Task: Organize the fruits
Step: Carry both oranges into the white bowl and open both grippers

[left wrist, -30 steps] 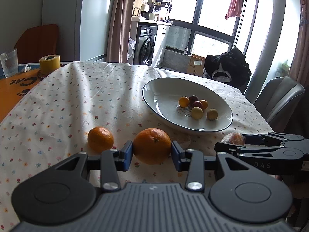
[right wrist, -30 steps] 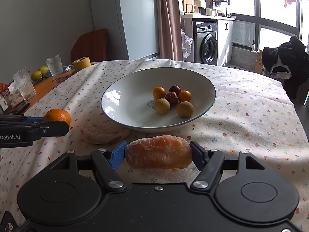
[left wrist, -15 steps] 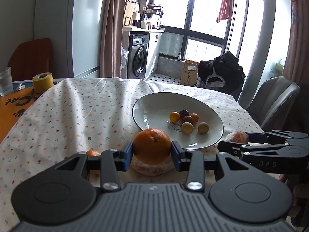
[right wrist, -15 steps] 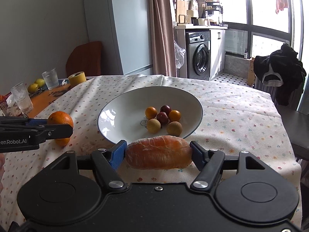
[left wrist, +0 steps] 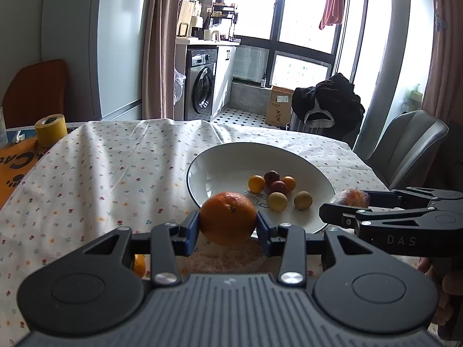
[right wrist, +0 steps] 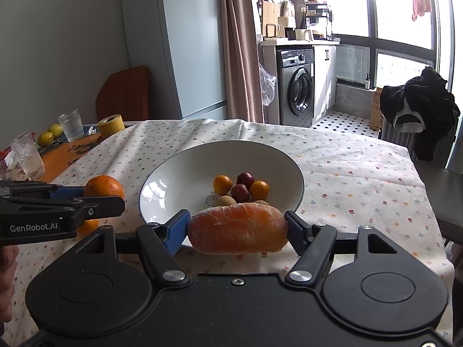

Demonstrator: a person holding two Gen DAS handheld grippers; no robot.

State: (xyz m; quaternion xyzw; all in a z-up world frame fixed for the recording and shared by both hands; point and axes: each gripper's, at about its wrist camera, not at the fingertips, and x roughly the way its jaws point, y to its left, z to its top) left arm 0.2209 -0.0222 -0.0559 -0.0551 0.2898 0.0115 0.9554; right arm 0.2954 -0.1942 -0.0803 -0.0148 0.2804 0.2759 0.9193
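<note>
Floral tablecloth (left wrist: 101,179) carries a white bowl (right wrist: 179,173) containing five small fruits (right wrist: 240,190). Left gripper (left wrist: 228,223) is clamped on a whole orange (left wrist: 228,217), raised at the bowl's near rim. Right gripper (right wrist: 236,228) grips a peeled orange (right wrist: 237,228) beside it. Second orange (left wrist: 139,266) lies on the cloth below

2 oranges (left wrist: 228,217) (left wrist: 139,265), 1 peeled orange (right wrist: 238,228), 6 small fruits (left wrist: 256,183), 1 bowl (left wrist: 220,156).

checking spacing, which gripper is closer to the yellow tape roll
Left. The left gripper, shut on an orange, is on the tape roll's side of the bowl; the right gripper, holding peeled fruit, sits farther right.
</note>
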